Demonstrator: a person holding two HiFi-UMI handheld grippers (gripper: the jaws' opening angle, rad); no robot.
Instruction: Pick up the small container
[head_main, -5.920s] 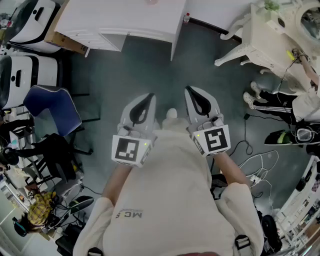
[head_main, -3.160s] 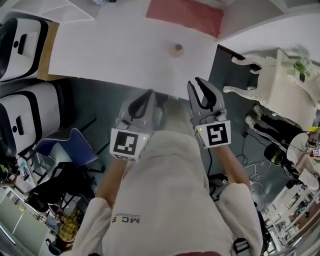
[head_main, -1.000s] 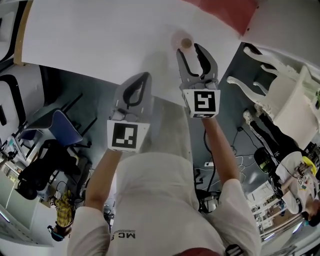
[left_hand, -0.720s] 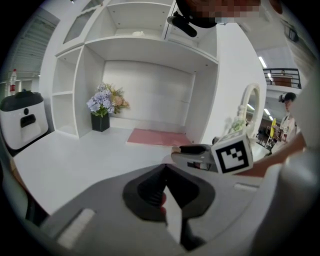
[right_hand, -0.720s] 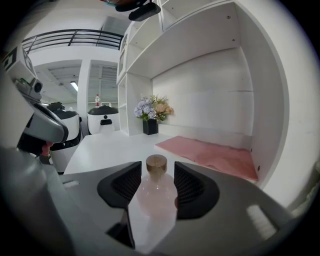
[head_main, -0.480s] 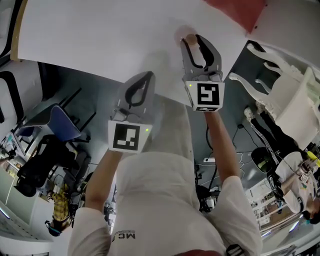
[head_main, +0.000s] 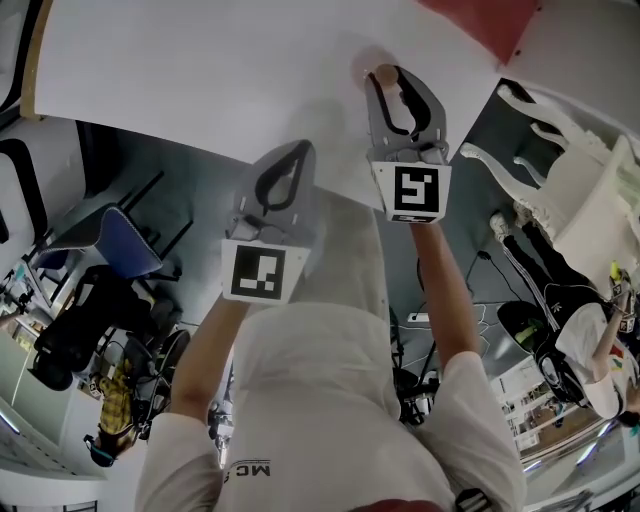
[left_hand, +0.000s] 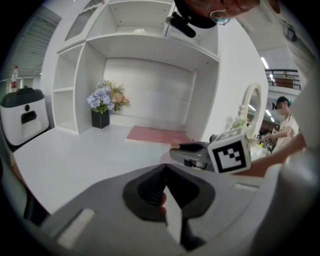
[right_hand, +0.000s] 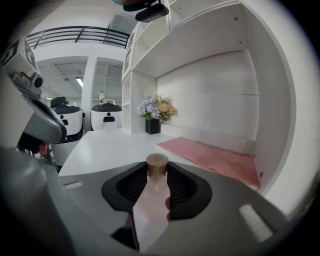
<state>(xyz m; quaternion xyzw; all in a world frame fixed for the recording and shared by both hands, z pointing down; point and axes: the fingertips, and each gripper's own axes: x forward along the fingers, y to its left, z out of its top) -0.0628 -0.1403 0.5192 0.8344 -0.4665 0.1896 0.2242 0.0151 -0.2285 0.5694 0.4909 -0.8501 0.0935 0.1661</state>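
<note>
The small container is a pale pink bottle with a brown cap, standing upright on the white table. My right gripper reaches over the table, and its jaws are closing with the container between them, the dark pads against its sides. In the head view the container shows at the tips of the right gripper. My left gripper hangs back at the table's near edge, shut with nothing in it. The left gripper view shows its jaws met and the right gripper ahead to the right.
A pink mat lies on the table just right of the container, against the shelf's wall. A dark vase of flowers stands at the back. A white ornate chair and a person are at the right, a blue chair at the left.
My right gripper has moved forward over the table until the container sits between its jaws, and the jaws have narrowed onto it. The left gripper has stayed at the table's edge.
</note>
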